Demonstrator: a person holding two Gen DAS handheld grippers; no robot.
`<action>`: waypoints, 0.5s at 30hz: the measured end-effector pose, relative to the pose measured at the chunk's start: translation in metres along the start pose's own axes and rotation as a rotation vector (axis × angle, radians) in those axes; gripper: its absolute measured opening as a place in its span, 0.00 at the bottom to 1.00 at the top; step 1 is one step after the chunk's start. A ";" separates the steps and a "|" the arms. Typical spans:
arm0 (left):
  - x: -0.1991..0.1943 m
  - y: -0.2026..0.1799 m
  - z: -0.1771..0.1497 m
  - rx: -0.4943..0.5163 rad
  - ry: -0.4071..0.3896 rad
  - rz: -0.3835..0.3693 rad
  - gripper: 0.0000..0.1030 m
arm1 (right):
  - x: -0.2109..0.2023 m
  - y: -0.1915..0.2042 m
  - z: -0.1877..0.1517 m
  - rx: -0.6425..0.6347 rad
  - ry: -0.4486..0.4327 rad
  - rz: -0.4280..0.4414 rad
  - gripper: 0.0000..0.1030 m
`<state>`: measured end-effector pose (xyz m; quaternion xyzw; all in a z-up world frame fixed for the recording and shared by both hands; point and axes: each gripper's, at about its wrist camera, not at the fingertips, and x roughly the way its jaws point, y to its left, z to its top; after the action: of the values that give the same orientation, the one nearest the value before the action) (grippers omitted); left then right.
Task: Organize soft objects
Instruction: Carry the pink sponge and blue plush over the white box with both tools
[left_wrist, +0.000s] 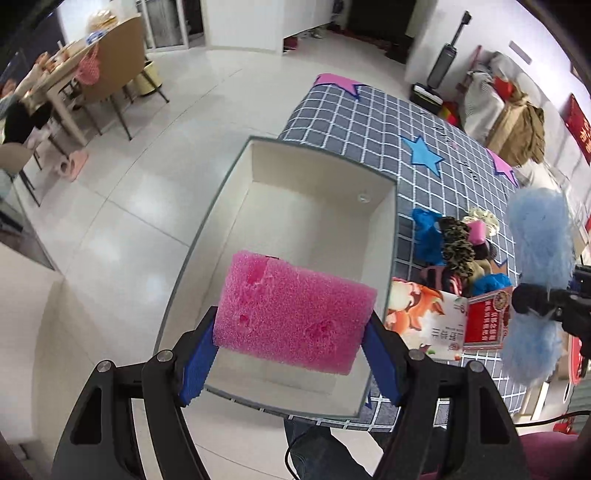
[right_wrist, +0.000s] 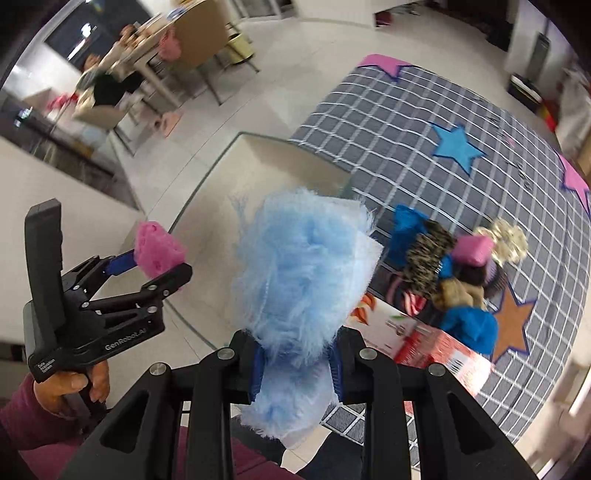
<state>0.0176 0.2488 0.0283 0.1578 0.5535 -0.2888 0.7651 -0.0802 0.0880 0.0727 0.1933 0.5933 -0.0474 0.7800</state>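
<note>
My left gripper (left_wrist: 291, 350) is shut on a pink sponge block (left_wrist: 295, 310), held across its width above the white open box (left_wrist: 258, 177). The box is bare inside. My right gripper (right_wrist: 297, 363) is shut on a fluffy light-blue cloth (right_wrist: 303, 273), which bulges above and below the blue pads. In the right wrist view the left gripper (right_wrist: 159, 262) with the pink sponge (right_wrist: 157, 251) shows at the left, over the box's near corner. In the left wrist view the light-blue cloth (left_wrist: 539, 251) hangs at the right edge.
A heap of soft items (left_wrist: 454, 247), blue, brown, pink and cream, lies on the grey checked tablecloth (left_wrist: 369, 122) right of the box. A printed cardboard carton (left_wrist: 443, 321) sits in front of the heap. Beyond the table's left edge are floor tiles, a dining table and chairs (left_wrist: 110, 70).
</note>
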 end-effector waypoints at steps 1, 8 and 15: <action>0.001 0.002 -0.002 -0.009 0.002 0.003 0.74 | 0.003 0.004 0.001 -0.015 0.008 0.000 0.29; 0.002 0.013 -0.007 -0.033 0.013 0.018 0.74 | 0.014 0.019 0.008 -0.060 0.038 -0.001 0.29; 0.006 0.016 -0.007 -0.036 0.025 0.024 0.74 | 0.021 0.025 0.014 -0.075 0.045 0.005 0.29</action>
<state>0.0235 0.2641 0.0190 0.1543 0.5662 -0.2676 0.7642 -0.0539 0.1094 0.0625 0.1667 0.6116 -0.0188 0.7732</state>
